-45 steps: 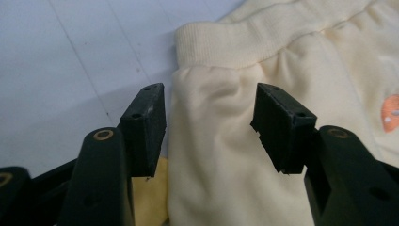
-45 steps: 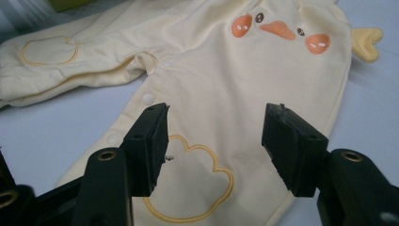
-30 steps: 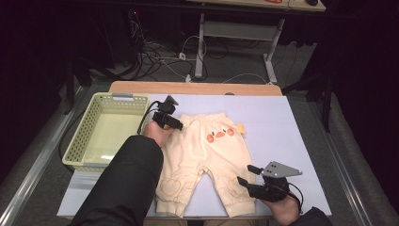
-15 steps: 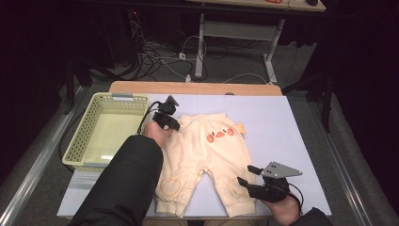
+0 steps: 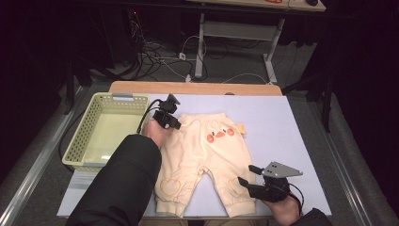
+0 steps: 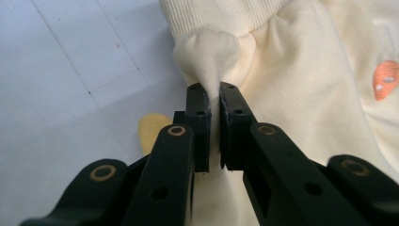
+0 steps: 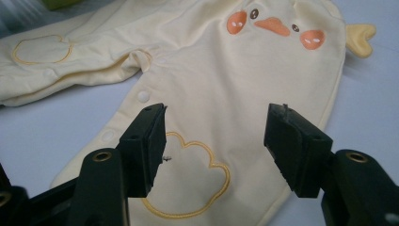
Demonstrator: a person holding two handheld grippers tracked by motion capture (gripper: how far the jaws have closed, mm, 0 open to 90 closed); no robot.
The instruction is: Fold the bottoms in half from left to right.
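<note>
The left claw (image 6: 214, 96) has closed, pinching the baby pants (image 5: 207, 160), legs toward the person; right claw (image 7: 214, 141) open.

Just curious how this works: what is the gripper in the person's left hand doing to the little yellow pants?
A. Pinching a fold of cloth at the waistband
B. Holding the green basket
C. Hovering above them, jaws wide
A: the left gripper is shut on a bunched fold of the pants beside the ribbed waistband.
</note>
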